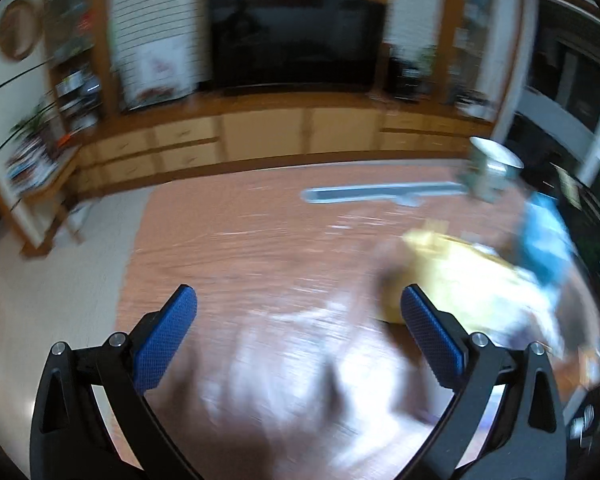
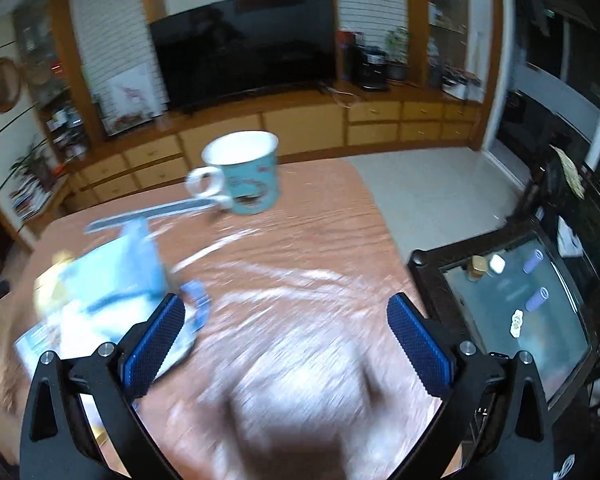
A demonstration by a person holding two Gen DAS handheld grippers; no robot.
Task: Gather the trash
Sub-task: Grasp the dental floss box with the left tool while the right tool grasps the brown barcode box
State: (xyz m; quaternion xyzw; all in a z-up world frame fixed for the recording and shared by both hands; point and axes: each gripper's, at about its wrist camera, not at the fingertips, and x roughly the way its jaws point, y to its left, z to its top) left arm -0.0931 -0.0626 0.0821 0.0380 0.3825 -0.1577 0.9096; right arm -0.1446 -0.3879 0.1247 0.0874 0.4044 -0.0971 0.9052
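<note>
While motion blur leaves no writing legible, the left hand-held gripper (image 1: 298,300) and the right hand-held gripper (image 2: 286,308) are both spread wide and grip nothing above the brown bench (image 2: 300,240). Crumpled blue-and-yellow trash (image 2: 108,280) lies at left centre of the right view, touching the left finger's outer side. A teal mug (image 2: 246,176) and grey strip (image 2: 148,214) stand beyond, near the far edge; a glass-topped side table (image 2: 512,312) borders the right.
</note>
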